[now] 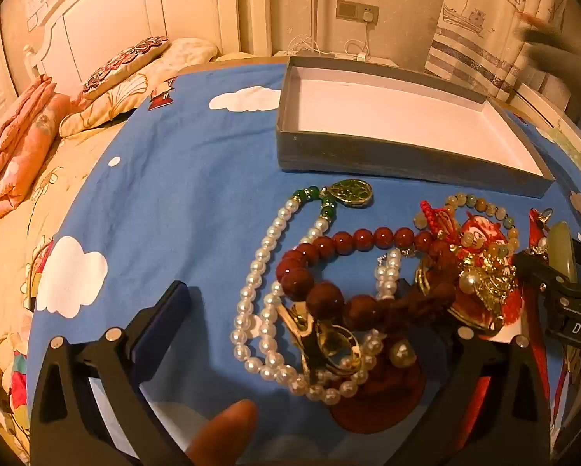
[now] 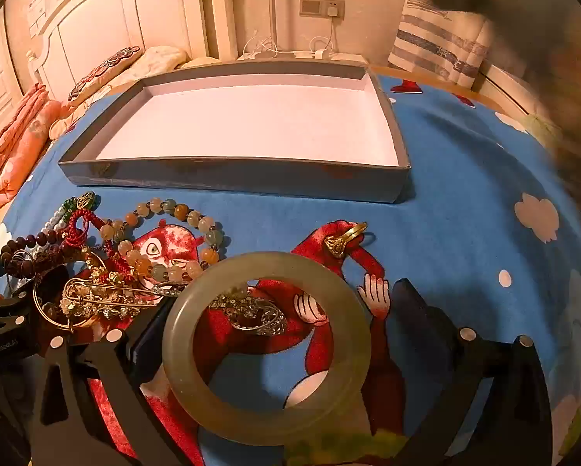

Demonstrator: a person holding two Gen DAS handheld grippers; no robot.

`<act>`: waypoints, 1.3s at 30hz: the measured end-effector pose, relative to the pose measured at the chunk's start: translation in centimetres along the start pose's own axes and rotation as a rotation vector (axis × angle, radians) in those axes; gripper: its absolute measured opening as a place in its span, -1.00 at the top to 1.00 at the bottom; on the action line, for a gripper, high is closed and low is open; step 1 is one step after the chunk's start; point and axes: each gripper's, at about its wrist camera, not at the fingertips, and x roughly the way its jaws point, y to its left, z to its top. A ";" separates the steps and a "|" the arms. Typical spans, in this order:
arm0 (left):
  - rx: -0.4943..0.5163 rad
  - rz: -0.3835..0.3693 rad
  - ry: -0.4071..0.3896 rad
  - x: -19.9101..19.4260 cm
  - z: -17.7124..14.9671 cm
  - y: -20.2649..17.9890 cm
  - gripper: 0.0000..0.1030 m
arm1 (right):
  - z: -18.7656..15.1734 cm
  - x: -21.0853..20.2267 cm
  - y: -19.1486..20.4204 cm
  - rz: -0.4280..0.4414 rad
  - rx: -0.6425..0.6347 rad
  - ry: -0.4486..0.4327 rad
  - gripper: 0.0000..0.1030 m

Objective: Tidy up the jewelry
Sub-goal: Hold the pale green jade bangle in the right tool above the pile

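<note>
A pile of jewelry lies on the blue cartoon cloth (image 1: 197,178): a pearl necklace (image 1: 259,272) with a green pendant (image 1: 351,193), dark red beads (image 1: 329,264), a pastel bead bracelet (image 2: 173,233) and gold pieces (image 1: 484,283). My left gripper (image 1: 309,310) is open wide, its fingers either side of the pearls and red beads. A pale jade bangle (image 2: 267,349) sits between the fingers of my right gripper (image 2: 286,310), which is open, its left finger touching the bangle. A gold ring (image 2: 342,240) lies apart. The grey box (image 2: 243,178) with a white inside is empty.
The box (image 1: 407,155) stands beyond the jewelry. A bed with pillows (image 1: 123,62) and pink bedding (image 1: 14,147) is to the left. A wall socket with cables (image 2: 321,7) is behind. A dark blur (image 2: 543,58) covers the upper right of the right wrist view.
</note>
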 end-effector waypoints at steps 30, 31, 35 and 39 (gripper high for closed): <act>0.004 0.007 0.009 0.1 0.1 0.0 -0.96 | 0.0 0.0 0.0 0.006 0.005 0.009 -0.91; 0.004 0.008 0.009 0.1 0.0 0.0 -0.96 | 0.0 0.0 0.0 0.006 0.005 0.009 -0.91; 0.005 0.008 0.009 0.1 0.0 0.0 -0.96 | 0.0 0.0 -0.1 0.006 0.005 0.009 -0.91; 0.005 0.008 0.009 0.1 0.0 0.0 -0.96 | 0.0 0.0 0.0 0.006 0.005 0.009 -0.91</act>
